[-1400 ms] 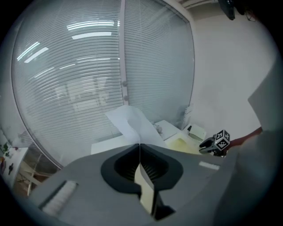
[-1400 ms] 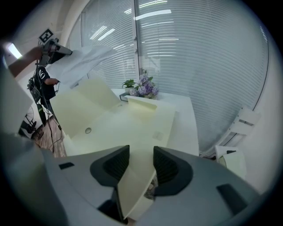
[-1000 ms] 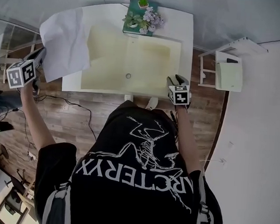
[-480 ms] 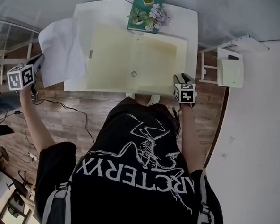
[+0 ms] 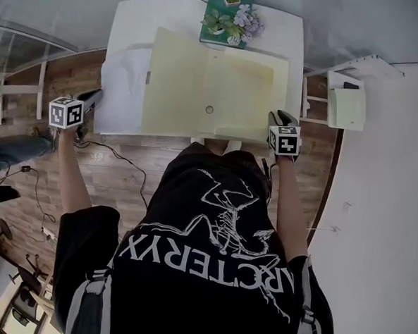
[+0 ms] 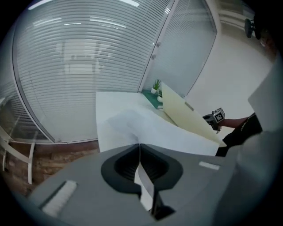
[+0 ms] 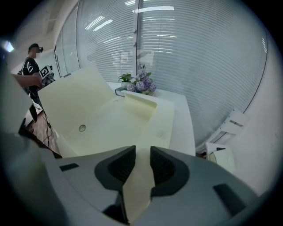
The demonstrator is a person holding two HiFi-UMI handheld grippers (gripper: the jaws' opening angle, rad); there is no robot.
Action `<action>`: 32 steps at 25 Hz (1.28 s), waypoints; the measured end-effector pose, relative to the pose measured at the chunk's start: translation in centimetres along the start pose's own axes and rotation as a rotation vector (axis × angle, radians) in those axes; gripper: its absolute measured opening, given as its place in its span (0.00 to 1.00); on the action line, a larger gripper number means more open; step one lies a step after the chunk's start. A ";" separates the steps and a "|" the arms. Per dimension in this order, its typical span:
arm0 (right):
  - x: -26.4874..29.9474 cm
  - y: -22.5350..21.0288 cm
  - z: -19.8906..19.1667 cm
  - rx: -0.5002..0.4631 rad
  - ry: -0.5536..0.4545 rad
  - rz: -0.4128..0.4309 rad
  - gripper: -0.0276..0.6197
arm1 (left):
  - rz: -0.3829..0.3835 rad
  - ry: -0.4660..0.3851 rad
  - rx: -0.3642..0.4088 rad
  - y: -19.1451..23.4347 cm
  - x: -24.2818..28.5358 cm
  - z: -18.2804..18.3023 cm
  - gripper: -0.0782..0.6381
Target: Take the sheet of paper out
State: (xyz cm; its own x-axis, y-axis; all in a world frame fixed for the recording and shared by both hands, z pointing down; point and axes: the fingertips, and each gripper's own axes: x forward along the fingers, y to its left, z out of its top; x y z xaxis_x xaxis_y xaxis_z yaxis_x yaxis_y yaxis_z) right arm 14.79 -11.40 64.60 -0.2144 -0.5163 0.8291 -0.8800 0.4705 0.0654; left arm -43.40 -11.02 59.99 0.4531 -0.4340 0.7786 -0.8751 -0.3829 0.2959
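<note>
We are in the pulling-out step, and by our reading it is well along. Our left gripper (image 6: pixel 139 150) is clenched tight on the near left corner of the sheet of paper (image 5: pixel 122 87), whose white edge runs straight through the closed jaws in the left gripper view. The sheet is spread over the left part of the table (image 5: pixel 133 24), bulging a little past the table's left edge. Its right side meets the left edge of the cream folder (image 5: pixel 214 78). We cannot tell whether that side is still tucked under the folder's lifted flap or already clear of it. The folder lies open across the middle and right of the table, with potted plants (image 5: pixel 232 19) at the far end behind it. At the folder's near right corner, our right gripper (image 7: pixel 142 154) has just been closing. Its jaws stand a little apart with the folder's cream edge between them, and we see no firm pinch yet. Next, we judge, the right gripper should finish its bite so the folder cannot slide. The left should then draw the sheet further left and away from the folder, held low and flat so the thin paper neither creases nor drags the folder with it.
</note>
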 end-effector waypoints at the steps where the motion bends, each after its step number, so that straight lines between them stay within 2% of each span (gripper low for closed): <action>1: 0.0 0.0 0.0 -0.003 0.003 -0.003 0.17 | -0.013 0.005 0.002 -0.2 1.1 -0.8 0.13; 4: 0.1 -0.5 0.2 0.007 0.007 -0.019 0.19 | -0.024 0.017 0.000 -0.3 3.7 -3.0 0.13; 6: -0.4 -1.2 0.3 0.026 0.006 -0.034 0.28 | -0.022 0.019 -0.001 -0.3 4.8 -3.9 0.13; 7: -0.7 -1.5 0.4 0.033 0.004 -0.039 0.29 | -0.017 0.018 -0.001 -0.2 5.1 -4.2 0.13; 12: -2.2 -2.1 -0.3 0.031 0.015 -0.060 0.29 | -0.014 0.029 0.000 1.2 6.2 -5.2 0.13; 18: -2.5 -1.0 -0.6 0.034 0.019 -0.068 0.29 | -0.005 0.028 -0.042 3.4 6.9 -6.3 0.14; 21: -2.9 -0.9 0.1 0.036 0.000 -0.075 0.29 | -0.002 0.019 -0.071 3.7 7.1 -7.0 0.24; 23: -3.2 -0.6 0.8 0.032 -0.019 -0.075 0.29 | 0.000 0.010 -0.063 3.6 7.1 -7.3 0.27; 26: -3.2 0.2 2.0 0.028 -0.056 -0.062 0.30 | 0.020 -0.029 -0.039 3.4 6.4 -6.7 0.33; 29: -3.0 0.6 2.6 0.023 -0.076 -0.044 0.32 | 0.038 -0.043 -0.003 2.7 5.6 -6.4 0.45; 32: -3.3 1.3 3.5 0.023 -0.102 -0.032 0.36 | 0.088 -0.061 0.052 2.3 3.6 -6.3 0.49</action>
State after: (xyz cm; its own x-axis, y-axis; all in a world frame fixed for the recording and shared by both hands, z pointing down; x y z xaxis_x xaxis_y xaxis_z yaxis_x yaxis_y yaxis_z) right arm 12.85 -11.56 59.99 -0.2271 -0.6014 0.7660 -0.8965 0.4364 0.0769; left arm -44.85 -8.31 66.98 0.3856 -0.5159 0.7650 -0.9028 -0.3823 0.1972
